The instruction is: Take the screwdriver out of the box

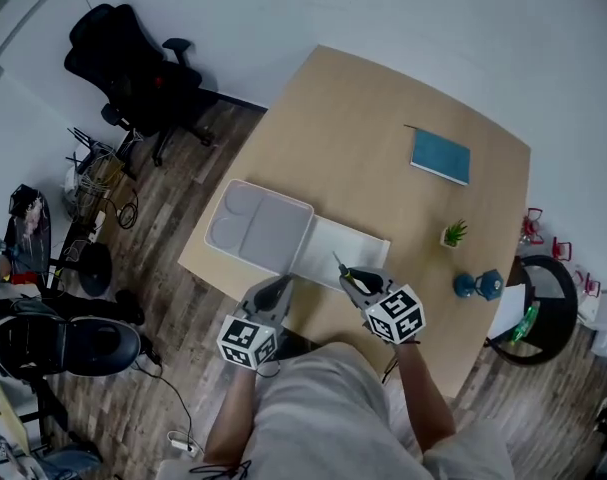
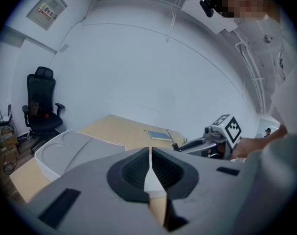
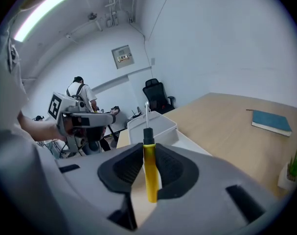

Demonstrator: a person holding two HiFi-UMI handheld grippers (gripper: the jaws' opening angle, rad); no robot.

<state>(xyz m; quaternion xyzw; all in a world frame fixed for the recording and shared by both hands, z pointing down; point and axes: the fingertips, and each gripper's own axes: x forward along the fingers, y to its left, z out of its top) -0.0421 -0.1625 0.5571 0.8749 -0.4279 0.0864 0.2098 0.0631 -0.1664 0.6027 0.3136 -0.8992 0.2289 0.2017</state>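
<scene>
Head view: both grippers low at near edge of tabletop [image 1: 363, 118], close to its left corner. White box [image 1: 211, 236] parked at that left corner, open, two shallow hollows inside, flat white flap [image 1: 355, 246] lying out to its right. Right gripper [image 1: 351, 279]: clamped on screwdriver [image 1: 343, 269], out of box, seen over near edge of flap, metal tip aimed away from person toward middle of tabletop. Left gripper [image 1: 281, 284]: just beside box's near side, touching nothing as far as visible.

Right gripper view: jaws narrowed onto yellow handle, pads pressing both sides, handle upright between them, black collar and thin steel shaft sticking out past fingertips. Box behind shaft, apart from it. Left gripper off to left in same view, level with box.

Left gripper view: jaws drawn together, only a thin seam between pads, nothing gripped. Box ahead and to left, right gripper with screwdriver ahead and to right.

Elsewhere on tabletop: blue book [image 1: 440, 155] near far right corner, small potted plant [image 1: 453, 234] near right edge, small blue object [image 1: 478, 285] by right edge nearer person, kind not clear. Black office chair [image 1: 133, 63] on floor beyond left side, well apart from tabletop.
</scene>
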